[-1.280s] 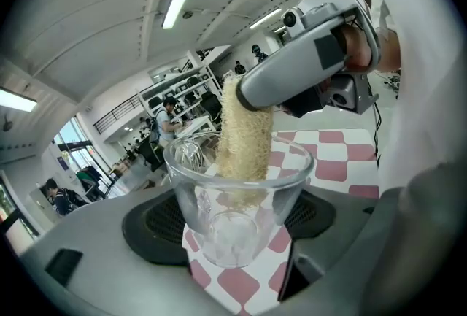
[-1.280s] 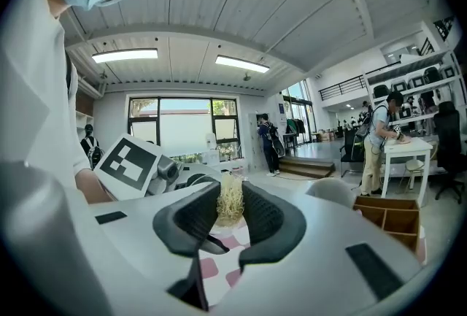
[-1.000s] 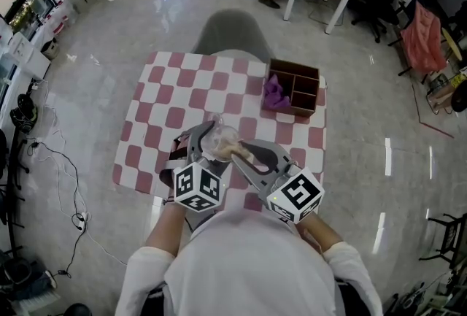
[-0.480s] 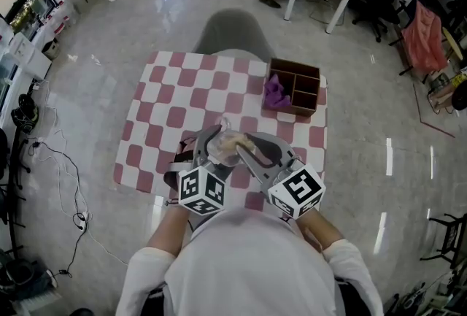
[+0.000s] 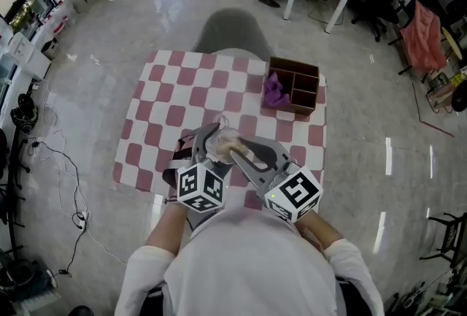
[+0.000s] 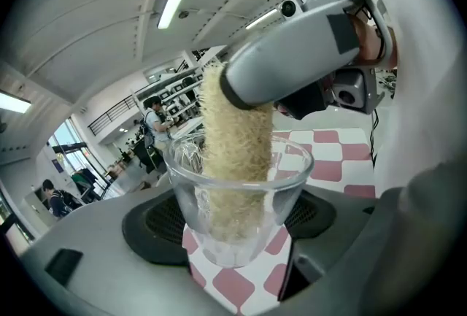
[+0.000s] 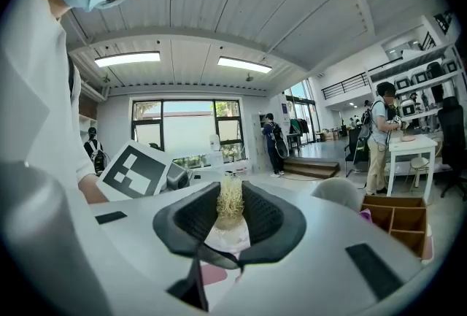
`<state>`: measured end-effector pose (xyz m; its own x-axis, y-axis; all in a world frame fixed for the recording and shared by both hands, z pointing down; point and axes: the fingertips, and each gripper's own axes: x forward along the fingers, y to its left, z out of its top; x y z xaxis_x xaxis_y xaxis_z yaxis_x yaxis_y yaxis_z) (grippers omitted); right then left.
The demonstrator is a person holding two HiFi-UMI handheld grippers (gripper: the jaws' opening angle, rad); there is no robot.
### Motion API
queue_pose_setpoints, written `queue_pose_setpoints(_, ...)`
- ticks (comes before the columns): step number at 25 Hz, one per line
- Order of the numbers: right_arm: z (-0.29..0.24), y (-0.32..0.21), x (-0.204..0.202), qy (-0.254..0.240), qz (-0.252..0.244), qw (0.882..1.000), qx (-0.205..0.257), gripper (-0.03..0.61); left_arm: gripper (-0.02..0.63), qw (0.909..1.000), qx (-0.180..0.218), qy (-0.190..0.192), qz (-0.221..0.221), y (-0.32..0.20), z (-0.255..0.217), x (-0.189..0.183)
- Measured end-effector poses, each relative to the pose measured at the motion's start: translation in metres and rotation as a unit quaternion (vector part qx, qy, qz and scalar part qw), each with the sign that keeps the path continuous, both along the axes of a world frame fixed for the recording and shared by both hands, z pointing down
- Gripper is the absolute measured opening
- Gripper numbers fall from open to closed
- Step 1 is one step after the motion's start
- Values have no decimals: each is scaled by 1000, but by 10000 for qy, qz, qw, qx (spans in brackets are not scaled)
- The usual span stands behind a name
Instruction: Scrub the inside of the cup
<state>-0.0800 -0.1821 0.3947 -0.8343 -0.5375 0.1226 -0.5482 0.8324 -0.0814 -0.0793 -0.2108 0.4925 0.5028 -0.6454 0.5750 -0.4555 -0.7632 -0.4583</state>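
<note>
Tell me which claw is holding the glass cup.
The left claw: its jaws clamp the clear cup, while the right claw grips the tan scrubber reaching down inside it.

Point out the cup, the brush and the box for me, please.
cup (image 6: 290,187): left gripper view, on its clear right wall.
brush (image 6: 237,125): left gripper view, on the bristles above the cup's rim.
box (image 5: 302,109): head view, on its near wooden wall.

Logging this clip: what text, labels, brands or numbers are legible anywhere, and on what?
None is readable. The clear glass cup, tan fibrous scrubber and brown wooden divided box bear no print; the marker cubes show only black-and-white square patterns. Distant shelves are too small to read.
</note>
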Motion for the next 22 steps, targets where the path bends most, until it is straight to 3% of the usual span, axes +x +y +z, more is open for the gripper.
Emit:
queue_pose_setpoints(7,-1,-19,15,-66,560,9984,-10,106,379,9999,-82,59,87,6,3,4)
queue_pose_setpoints(15,18,-4,7,115,311,9991,-267,106,379,9999,-41,87,-124,-4,2,-9)
queue_pose_setpoints(22,3,-5,-2,-108,267,9995,-93,106,379,9999,-113,64,30,1,8,0)
